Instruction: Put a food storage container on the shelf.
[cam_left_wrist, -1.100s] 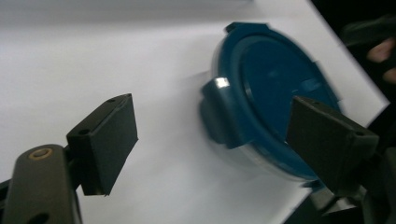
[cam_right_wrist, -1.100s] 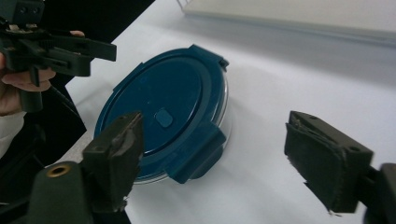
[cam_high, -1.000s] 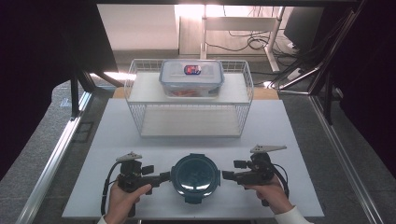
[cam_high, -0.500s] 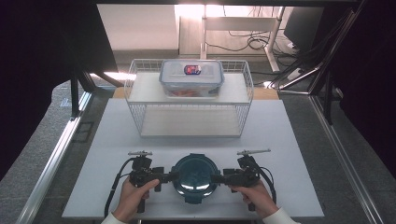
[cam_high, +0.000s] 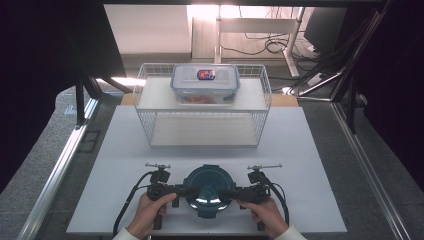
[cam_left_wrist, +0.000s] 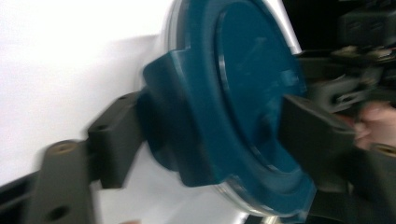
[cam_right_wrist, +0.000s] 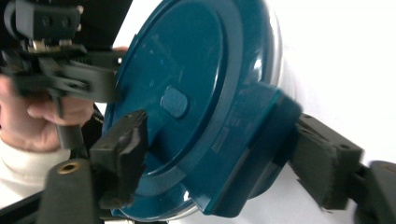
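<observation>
A round container with a teal lid (cam_high: 207, 189) stands on the white table (cam_high: 125, 165) near its front edge. My left gripper (cam_high: 184, 191) comes in from the left, and its jaws have just been closing on the lid's left latch tab (cam_left_wrist: 182, 135). One pad (cam_left_wrist: 116, 140) presses the tab's outer side and the other pad (cam_left_wrist: 317, 135) lies on the lid top. My right gripper (cam_high: 231, 192) mirrors it from the right, its jaws also just closing, with one pad (cam_right_wrist: 322, 161) on the right latch tab (cam_right_wrist: 252, 144) and the other pad (cam_right_wrist: 123, 144) on the lid top.
A white wire basket (cam_high: 202, 127) stands at the back of the table. On its upper shelf sits a clear lidded box (cam_high: 205, 82) with something red inside. Metal frame rails (cam_high: 60, 165) run along both table sides.
Both grippers moved inward and down from beside the container onto the lid's two side tabs. Their jaws narrowed around the tabs.
</observation>
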